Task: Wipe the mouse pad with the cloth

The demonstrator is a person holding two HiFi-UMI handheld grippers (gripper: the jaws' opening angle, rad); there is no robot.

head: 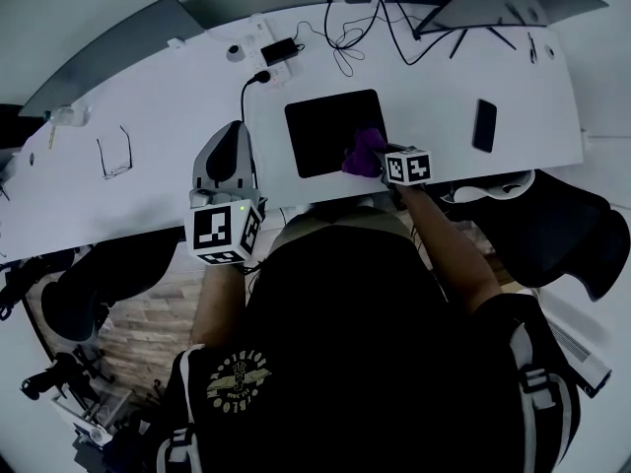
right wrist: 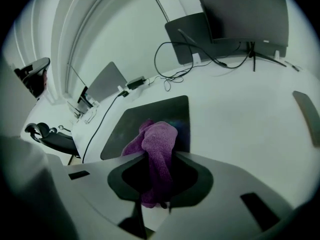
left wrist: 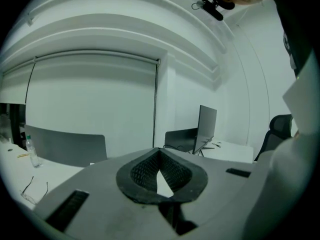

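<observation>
Purple cloth (right wrist: 152, 149), pinched between the jaws of the right hand-held gripper (right wrist: 157, 179), lies bunched on the near right corner of the black mouse pad (head: 330, 126). The rest of the pad extends left and far from it across the white table (head: 148, 116). The left hand-held gripper (head: 232, 141), jaws together on nothing, stands just off the pad's left edge and is the farther from the cloth. Only the right gripper view shows the clamp on the cloth. The left gripper view faces the room and shows neither cloth nor pad.

Purple cloth (right wrist: 159, 143) — black mouse pad (head: 330, 126) — white desk (head: 158, 116)
</observation>
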